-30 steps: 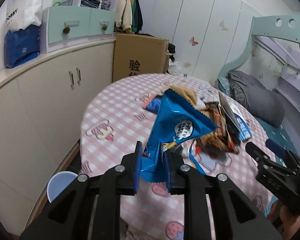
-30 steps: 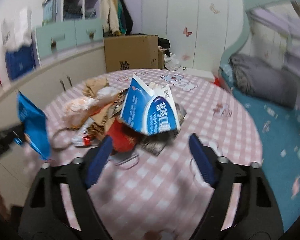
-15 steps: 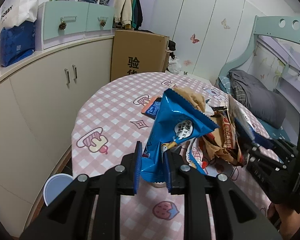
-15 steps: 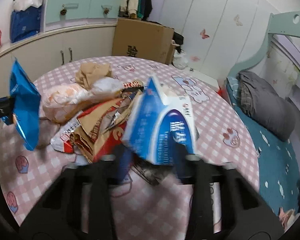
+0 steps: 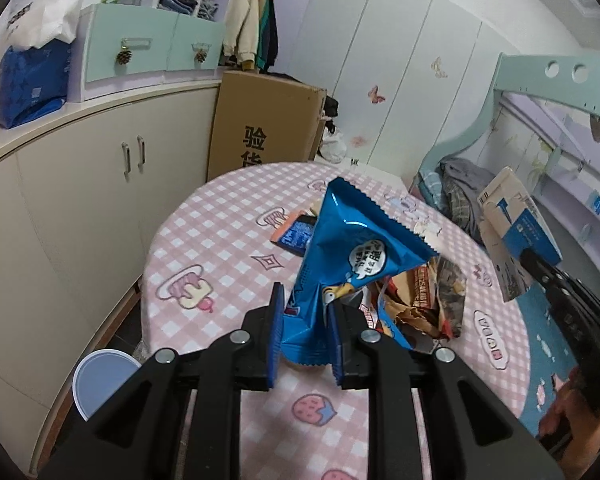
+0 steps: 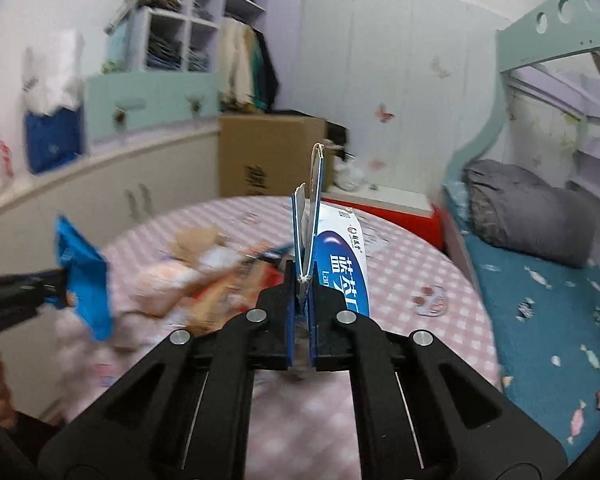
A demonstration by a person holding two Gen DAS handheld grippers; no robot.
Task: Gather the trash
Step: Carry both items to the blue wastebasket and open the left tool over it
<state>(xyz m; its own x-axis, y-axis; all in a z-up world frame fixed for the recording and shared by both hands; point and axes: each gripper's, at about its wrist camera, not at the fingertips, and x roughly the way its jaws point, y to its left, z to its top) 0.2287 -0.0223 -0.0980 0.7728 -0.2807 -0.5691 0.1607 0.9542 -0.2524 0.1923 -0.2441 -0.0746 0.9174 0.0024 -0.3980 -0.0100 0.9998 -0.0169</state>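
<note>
My left gripper is shut on a shiny blue snack wrapper and holds it above the near edge of the round pink checked table. My right gripper is shut on the flap of a blue and white carton box, lifted off the table; the box also shows at the right of the left wrist view. A heap of crumpled wrappers lies on the table behind the blue wrapper. The left gripper with the wrapper shows at the left of the right wrist view.
A small round bin with a pale blue rim stands on the floor left of the table, by the cream cabinets. A cardboard box stands behind the table. A bed lies to the right.
My right gripper has shut on the carton box and lifted it up off the heap. My left gripper keeps its hold on the blue wrapper and has drawn back a little.
</note>
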